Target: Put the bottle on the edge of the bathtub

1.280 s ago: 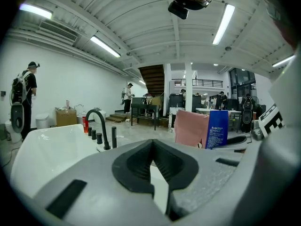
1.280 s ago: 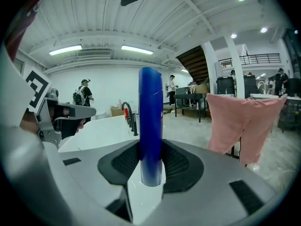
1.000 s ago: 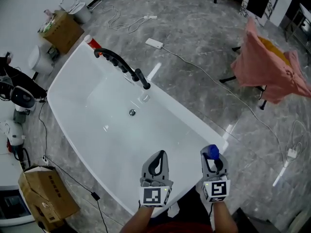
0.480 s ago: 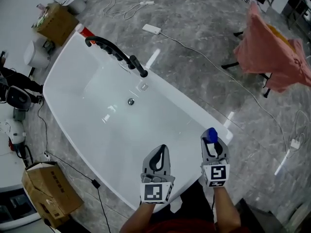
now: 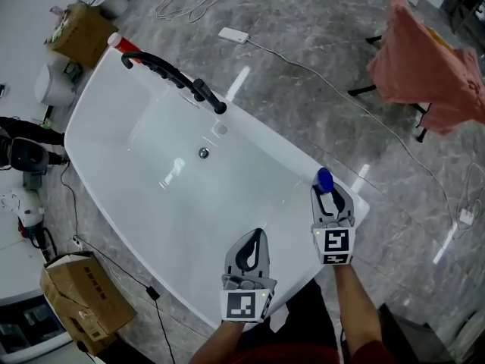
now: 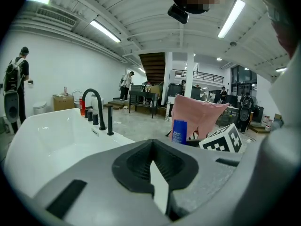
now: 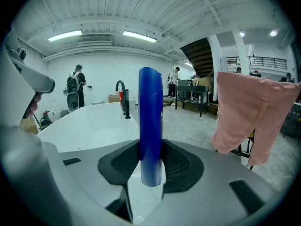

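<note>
Clamping a slim, glossy blue bottle point(image 7: 150, 126) upright, right gripper point(image 5: 331, 192) fingers grip its body; left gripper point(image 5: 256, 235) fingers together, empty.

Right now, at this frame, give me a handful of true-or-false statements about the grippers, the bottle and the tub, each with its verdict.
1. The right gripper clamps a blue bottle upright. True.
2. The left gripper also holds a bottle. False: its jaws are together with nothing between them.
3. The bottle stands released on the bathtub rim. False: it is in the right gripper's jaws, near that rim.
4. The faucet is black. True.
5. The draped cloth is green. False: it is pink.
</note>
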Demonstrator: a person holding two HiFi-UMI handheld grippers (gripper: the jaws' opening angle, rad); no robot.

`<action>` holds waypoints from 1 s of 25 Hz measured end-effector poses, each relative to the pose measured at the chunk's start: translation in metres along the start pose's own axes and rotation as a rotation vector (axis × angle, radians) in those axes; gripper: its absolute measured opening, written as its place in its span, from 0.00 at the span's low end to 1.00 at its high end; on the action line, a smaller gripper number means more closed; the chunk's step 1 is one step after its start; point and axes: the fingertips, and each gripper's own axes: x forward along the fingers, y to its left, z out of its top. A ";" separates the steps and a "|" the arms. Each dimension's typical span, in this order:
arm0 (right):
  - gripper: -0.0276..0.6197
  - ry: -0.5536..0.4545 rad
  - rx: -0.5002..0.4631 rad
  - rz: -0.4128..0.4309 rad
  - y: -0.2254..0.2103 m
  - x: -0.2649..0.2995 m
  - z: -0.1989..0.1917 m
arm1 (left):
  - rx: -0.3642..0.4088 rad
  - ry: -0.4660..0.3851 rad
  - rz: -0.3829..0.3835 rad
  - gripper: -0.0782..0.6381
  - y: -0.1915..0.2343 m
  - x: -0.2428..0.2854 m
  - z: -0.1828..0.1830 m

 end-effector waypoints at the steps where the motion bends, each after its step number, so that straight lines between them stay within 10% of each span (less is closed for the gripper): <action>1: 0.26 -0.002 -0.001 0.000 -0.001 0.004 -0.001 | -0.001 -0.003 0.000 0.12 -0.001 0.002 0.000; 25: 0.27 -0.053 0.065 -0.045 -0.013 0.030 -0.020 | 0.012 0.023 -0.026 0.12 -0.012 0.021 -0.012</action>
